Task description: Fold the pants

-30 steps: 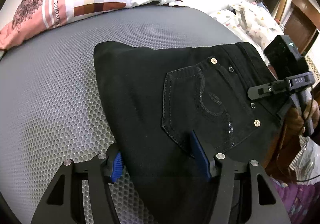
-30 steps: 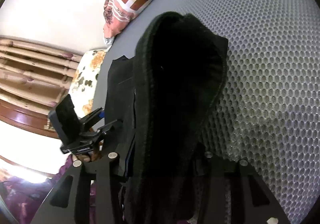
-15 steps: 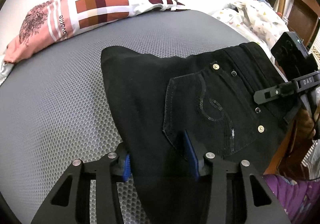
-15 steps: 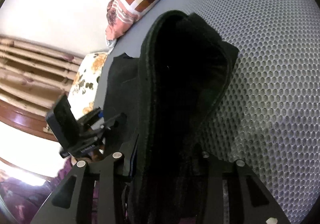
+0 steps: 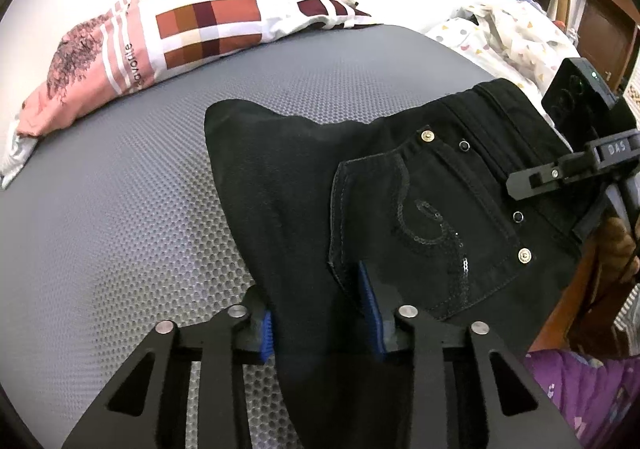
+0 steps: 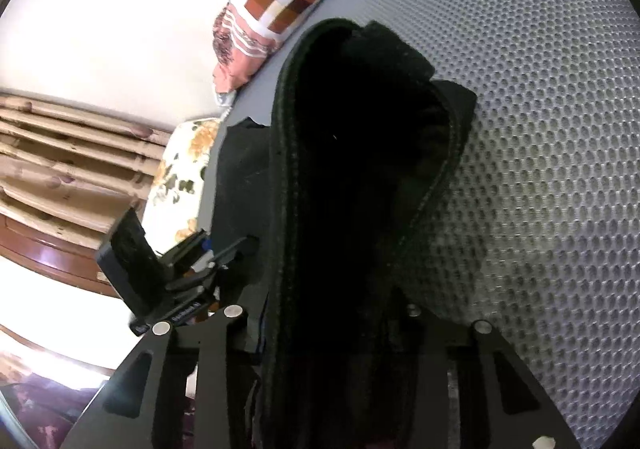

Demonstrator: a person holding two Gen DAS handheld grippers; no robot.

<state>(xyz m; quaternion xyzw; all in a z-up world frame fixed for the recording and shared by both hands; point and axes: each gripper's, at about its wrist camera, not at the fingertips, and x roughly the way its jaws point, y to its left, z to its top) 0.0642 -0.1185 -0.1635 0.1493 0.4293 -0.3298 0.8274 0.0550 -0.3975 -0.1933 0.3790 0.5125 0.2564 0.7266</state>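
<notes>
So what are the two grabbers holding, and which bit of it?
Both hold the black jeans. The left gripper pinches the fabric just below the back pocket. The right gripper clamps the waistband end.

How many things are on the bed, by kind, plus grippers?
Black pants: 1
Pillows: 1 checked pillow
Other bedding: 1 spotted white sheet, 1 floral cushion
Grippers: 2, left gripper and right gripper, both clamped on the pants
Total: 6
</notes>
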